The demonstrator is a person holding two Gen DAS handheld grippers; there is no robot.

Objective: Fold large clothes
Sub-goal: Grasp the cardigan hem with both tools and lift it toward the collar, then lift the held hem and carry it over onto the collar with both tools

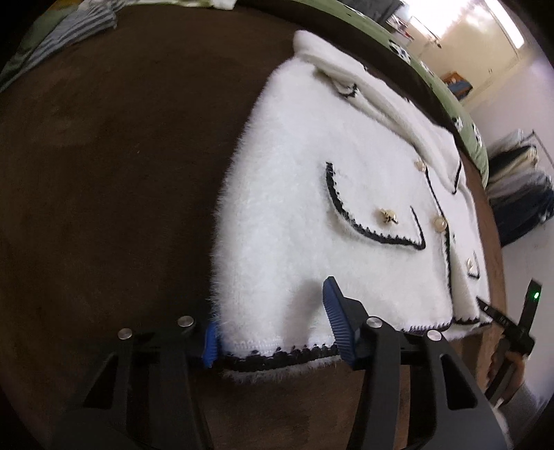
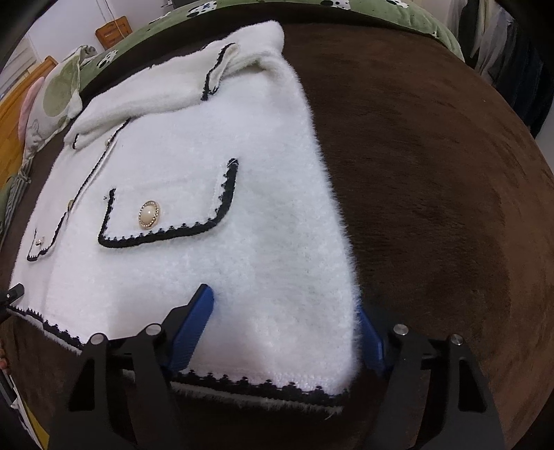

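Two folds appear complete: both sides of the white fuzzy jacket (image 1: 311, 207) are turned under, leaving a narrow panel on the brown blanket (image 1: 104, 173) near its front edge. Left gripper (image 1: 273, 329) and right gripper (image 2: 284, 332) each straddle a hem corner, jaws part-open around the fabric; a firm pinch cannot be confirmed. Hem-to-collar fold remains.

Home bedroom: green quilt (image 2: 374, 14), clothes rack (image 1: 519, 180)
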